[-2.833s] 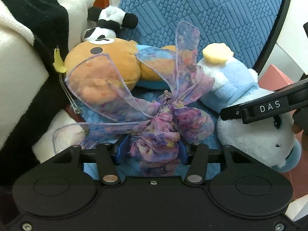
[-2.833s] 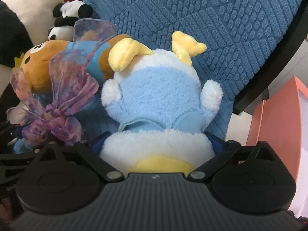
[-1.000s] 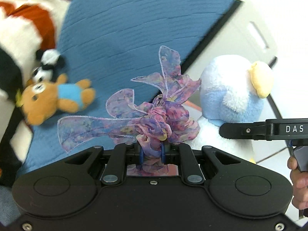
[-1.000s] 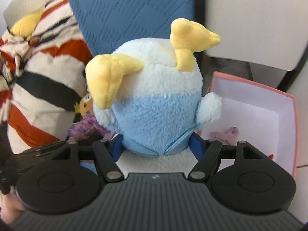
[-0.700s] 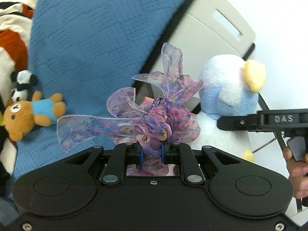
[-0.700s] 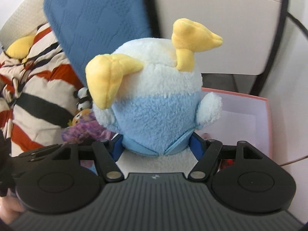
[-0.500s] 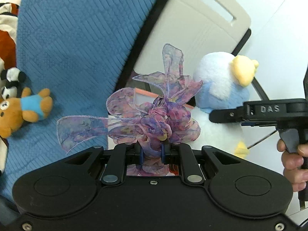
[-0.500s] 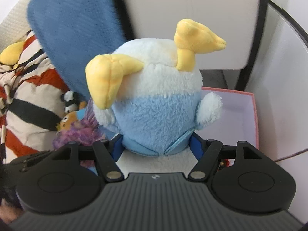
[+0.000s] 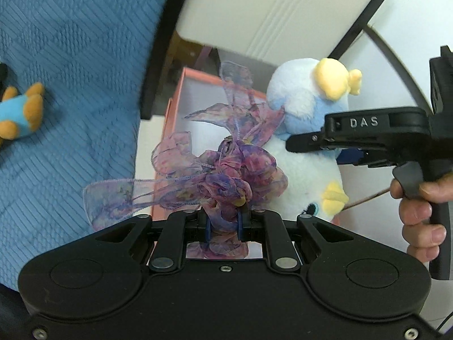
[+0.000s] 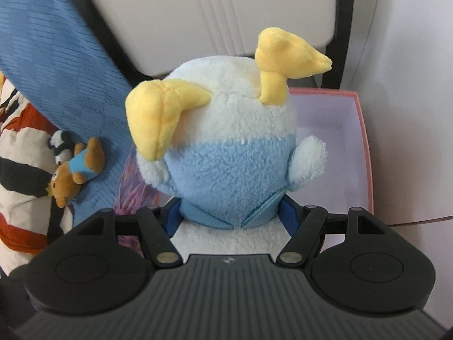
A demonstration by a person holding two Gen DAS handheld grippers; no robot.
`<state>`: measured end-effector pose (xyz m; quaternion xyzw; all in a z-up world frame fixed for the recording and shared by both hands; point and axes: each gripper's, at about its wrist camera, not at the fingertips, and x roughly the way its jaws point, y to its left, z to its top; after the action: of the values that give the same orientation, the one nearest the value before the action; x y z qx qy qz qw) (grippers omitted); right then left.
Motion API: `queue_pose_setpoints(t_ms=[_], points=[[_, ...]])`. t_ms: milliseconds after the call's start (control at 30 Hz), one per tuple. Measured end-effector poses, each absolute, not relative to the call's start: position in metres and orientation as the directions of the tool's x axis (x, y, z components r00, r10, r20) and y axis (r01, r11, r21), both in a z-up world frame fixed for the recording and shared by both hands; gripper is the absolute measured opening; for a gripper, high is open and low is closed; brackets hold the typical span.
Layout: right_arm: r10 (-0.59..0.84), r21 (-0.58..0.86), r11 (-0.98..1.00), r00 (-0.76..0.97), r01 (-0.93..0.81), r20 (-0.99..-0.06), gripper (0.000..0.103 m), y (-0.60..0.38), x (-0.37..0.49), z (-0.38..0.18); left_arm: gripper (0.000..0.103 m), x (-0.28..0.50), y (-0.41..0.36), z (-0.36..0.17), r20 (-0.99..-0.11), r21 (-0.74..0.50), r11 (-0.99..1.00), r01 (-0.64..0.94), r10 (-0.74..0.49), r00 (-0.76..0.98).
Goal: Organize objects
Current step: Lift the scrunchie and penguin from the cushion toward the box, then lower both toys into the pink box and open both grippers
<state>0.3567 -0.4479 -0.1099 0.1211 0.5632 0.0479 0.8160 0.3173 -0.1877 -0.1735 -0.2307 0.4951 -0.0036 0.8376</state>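
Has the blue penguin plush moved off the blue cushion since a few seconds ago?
Yes. The penguin plush, clamped in the right gripper, was lifted off the blue cushion and now hangs over the pink box.

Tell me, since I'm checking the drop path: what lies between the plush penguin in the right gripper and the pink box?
Nothing: in the right wrist view the plush penguin, clamped by the right gripper, hangs before the pink box, whose visible interior looks bare.

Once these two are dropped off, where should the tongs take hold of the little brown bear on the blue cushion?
Grip the brown bear across its blue-shirted torso, coming from above. It lies flat on the blue cushion with its limbs splayed, so the middle is the fullest part. A panda toy sits close beside its head, so avoid that end.
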Motion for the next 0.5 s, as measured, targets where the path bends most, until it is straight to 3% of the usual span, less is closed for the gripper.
queue_pose_setpoints(t_ms=[500], points=[[0.293, 0.35, 0.929, 0.345, 0.117, -0.892, 0.073, -0.475, 0.383, -0.166, 0.016, 0.339, -0.217, -0.215, -0.882, -0.368, 0.896, -0.25, -0.251, 0.398]])
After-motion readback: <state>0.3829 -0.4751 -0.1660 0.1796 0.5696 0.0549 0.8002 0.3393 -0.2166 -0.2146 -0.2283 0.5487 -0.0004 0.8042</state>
